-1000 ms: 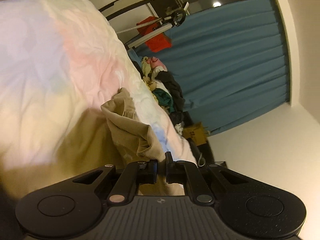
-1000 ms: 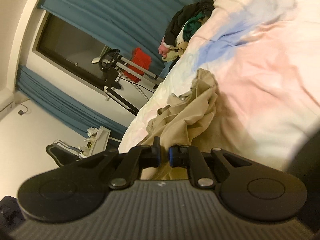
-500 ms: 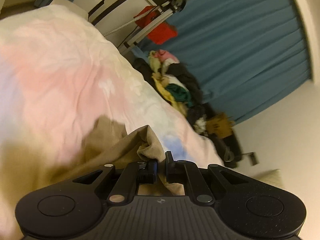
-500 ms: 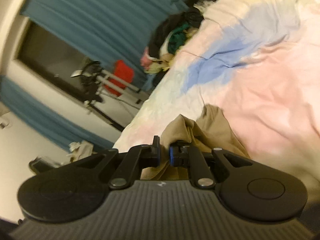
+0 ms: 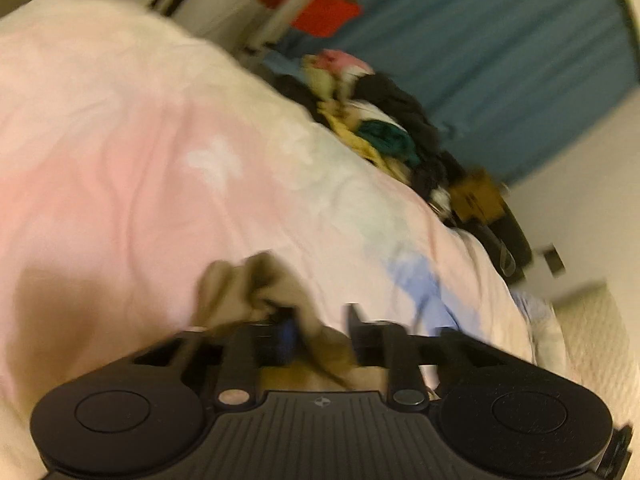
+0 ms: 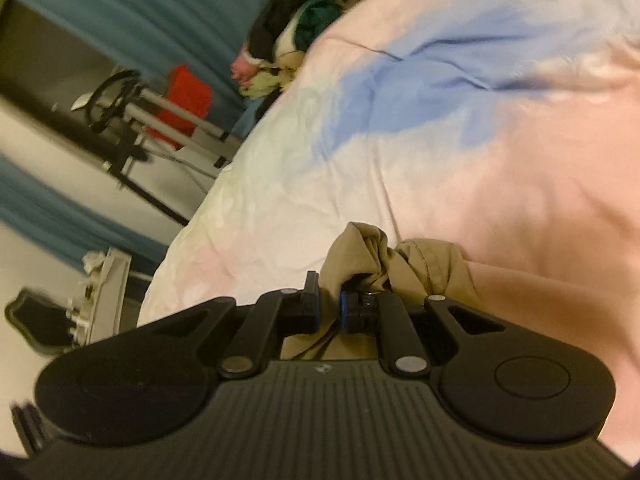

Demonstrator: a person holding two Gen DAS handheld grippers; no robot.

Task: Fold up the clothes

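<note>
A tan garment lies bunched on a pastel pink, blue and white bedspread. In the blurred left wrist view my left gripper has its jaws parted, with tan cloth still lying between them. In the right wrist view my right gripper is shut on a fold of the same tan garment, low over the bedspread. Most of the garment is hidden under the grippers.
A pile of mixed clothes sits at the far edge of the bed, also in the right wrist view. Blue curtains, a metal frame with a red part and a cardboard box stand beyond the bed.
Both grippers have dropped toward the bed with the tan garment, which now bunches close at the fingers. The left jaws have parted; they were shut on the cloth before.
</note>
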